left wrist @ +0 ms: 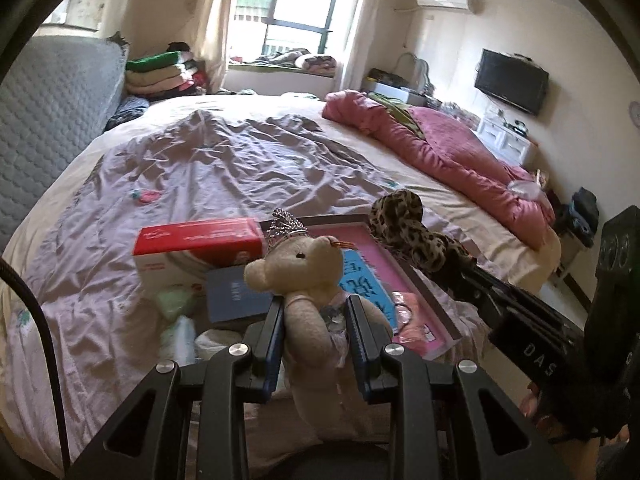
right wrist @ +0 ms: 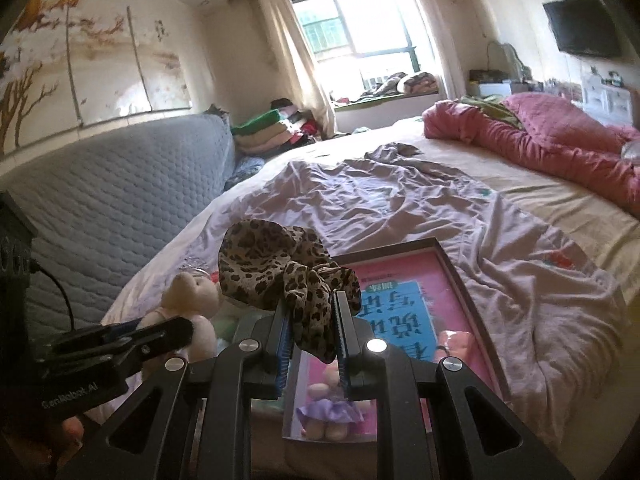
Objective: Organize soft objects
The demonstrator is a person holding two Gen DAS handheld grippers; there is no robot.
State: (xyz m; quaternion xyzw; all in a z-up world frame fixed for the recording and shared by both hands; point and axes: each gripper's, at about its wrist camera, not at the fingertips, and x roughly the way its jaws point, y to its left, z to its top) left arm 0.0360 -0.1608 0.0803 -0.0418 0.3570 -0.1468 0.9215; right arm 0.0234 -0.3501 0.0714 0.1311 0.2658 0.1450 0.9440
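Open bedsheet (left wrist: 240,152) beyond red box (left wrist: 196,246)

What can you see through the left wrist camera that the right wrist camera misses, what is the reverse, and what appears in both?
Only the left wrist view shows the red and white cardboard box, the small grey-blue booklet and the silver crown on the cream plush bear.

Only the right wrist view shows the painted tree mural above the headboard.

Both show the bear in the left tongs, the leopard-print fabric scrunchie in the right tongs, the pink shallow box and the pink quilt.
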